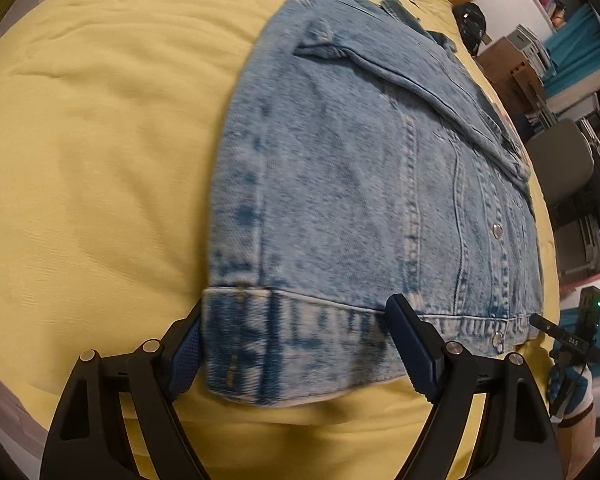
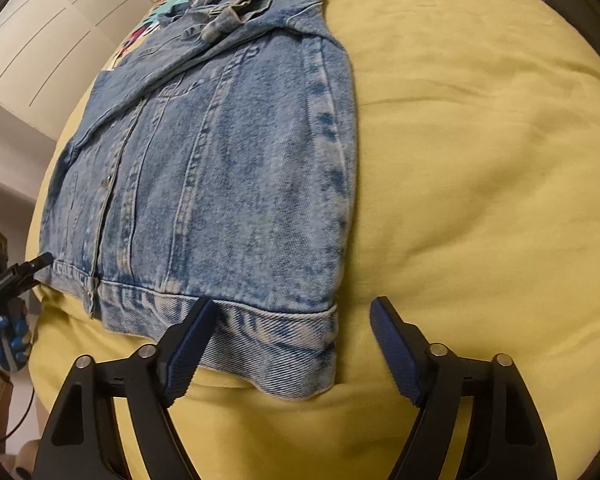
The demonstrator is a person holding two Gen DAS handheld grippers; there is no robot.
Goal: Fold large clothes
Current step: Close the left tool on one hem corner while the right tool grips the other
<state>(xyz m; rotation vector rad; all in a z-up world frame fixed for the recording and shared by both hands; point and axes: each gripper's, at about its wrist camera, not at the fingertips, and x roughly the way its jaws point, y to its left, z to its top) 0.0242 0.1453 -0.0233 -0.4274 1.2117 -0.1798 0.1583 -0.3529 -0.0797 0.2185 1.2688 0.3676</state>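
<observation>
Yellow bedspread [image 1: 100, 160], grey chair [image 1: 560, 160], white wardrobe doors [image 2: 40, 32].

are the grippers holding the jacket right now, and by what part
Nothing is held. The left gripper and right gripper are both open at the denim jacket hem corners.

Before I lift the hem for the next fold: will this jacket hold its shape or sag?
The jacket is thick denim lying in flat layers, so it's likely heavy and will probably drape between both open tools rather than stay rigid. Its folded sleeves may slip loose.
</observation>
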